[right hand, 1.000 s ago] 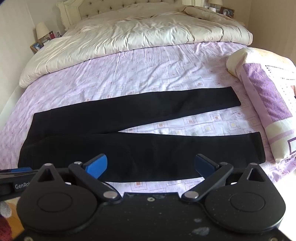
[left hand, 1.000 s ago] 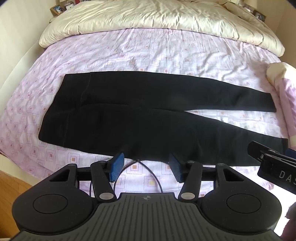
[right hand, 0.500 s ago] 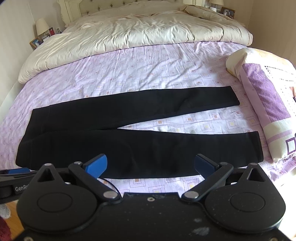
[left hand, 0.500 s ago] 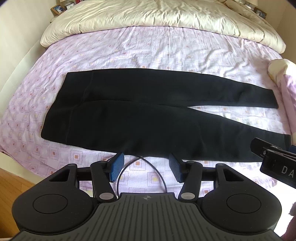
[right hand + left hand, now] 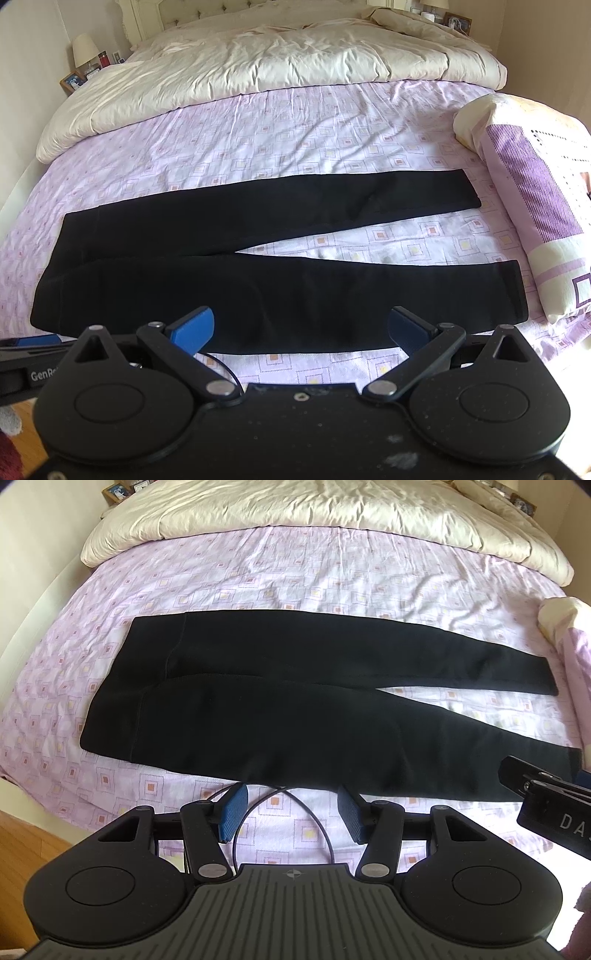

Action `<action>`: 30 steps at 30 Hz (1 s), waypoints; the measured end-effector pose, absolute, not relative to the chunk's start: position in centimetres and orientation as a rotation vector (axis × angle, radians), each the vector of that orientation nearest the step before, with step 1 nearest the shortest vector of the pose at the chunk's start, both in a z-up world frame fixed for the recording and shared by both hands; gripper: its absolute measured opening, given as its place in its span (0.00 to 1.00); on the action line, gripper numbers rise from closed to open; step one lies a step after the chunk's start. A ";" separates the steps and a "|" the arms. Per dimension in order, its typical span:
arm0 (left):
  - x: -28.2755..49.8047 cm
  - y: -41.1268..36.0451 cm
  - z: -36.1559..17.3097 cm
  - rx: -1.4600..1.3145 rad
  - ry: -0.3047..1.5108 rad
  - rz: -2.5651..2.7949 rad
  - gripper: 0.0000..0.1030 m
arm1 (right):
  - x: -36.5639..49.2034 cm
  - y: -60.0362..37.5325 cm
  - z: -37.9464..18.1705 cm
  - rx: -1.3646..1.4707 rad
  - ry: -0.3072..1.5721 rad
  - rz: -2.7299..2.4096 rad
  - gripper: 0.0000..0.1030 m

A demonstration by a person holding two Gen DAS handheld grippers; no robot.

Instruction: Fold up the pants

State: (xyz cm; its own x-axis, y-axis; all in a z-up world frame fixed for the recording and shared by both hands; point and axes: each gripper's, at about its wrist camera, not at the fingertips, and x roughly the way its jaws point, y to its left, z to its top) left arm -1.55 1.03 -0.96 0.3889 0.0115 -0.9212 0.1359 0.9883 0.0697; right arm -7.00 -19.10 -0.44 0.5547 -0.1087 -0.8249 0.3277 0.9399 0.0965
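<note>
Black pants [image 5: 295,709] lie flat across the pink patterned bed, waistband at the left, both legs stretching right and spread apart at the cuffs. In the right wrist view the pants [image 5: 207,266] fill the middle, cuffs near the folded quilt. My left gripper [image 5: 291,818] hovers open above the near bed edge, just short of the pants' lower hem, nothing between its blue pads. My right gripper [image 5: 301,328] is open wide over the near leg, holding nothing. The right gripper's tip [image 5: 543,797] shows at the left view's right edge.
A cream duvet [image 5: 258,66] is bunched at the head of the bed. A folded purple-and-cream quilt [image 5: 535,192] lies along the right side. Wooden floor [image 5: 26,849] shows at the lower left. A thin black cable [image 5: 280,812] loops below the left gripper.
Both views have tilted up slightly, so the pants sit a little lower in frame. Both grippers' openings are unchanged and the pants have not moved.
</note>
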 end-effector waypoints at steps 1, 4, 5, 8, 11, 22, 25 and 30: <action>-1.6 1.1 -1.0 0.140 1.170 -0.078 0.51 | -7.0 -19.1 -0.5 0.251 0.952 -0.260 1.00; -1.5 1.2 -1.1 0.138 1.173 -0.073 0.51 | -6.8 -19.2 -0.5 0.254 0.955 -0.254 1.00; -1.5 1.3 -1.1 0.136 1.174 -0.071 0.51 | -6.8 -19.2 -0.4 0.254 0.955 -0.254 1.00; -1.4 1.3 -1.1 0.134 1.177 -0.067 0.51 | -6.7 -19.3 -0.5 0.254 0.958 -0.251 1.00; -1.4 1.3 -1.1 0.134 1.178 -0.064 0.51 | -6.6 -19.3 -0.5 0.255 0.960 -0.248 1.00; -1.2 1.3 -1.3 0.138 1.183 -0.066 0.51 | -6.4 -19.4 -0.7 0.263 0.964 -0.248 1.00; -1.2 1.3 -1.3 0.139 1.184 -0.066 0.51 | -6.4 -19.4 -0.7 0.265 0.964 -0.248 1.00; -1.2 1.4 -1.4 0.138 1.187 -0.064 0.51 | -6.1 -19.5 -0.8 0.268 0.966 -0.245 1.00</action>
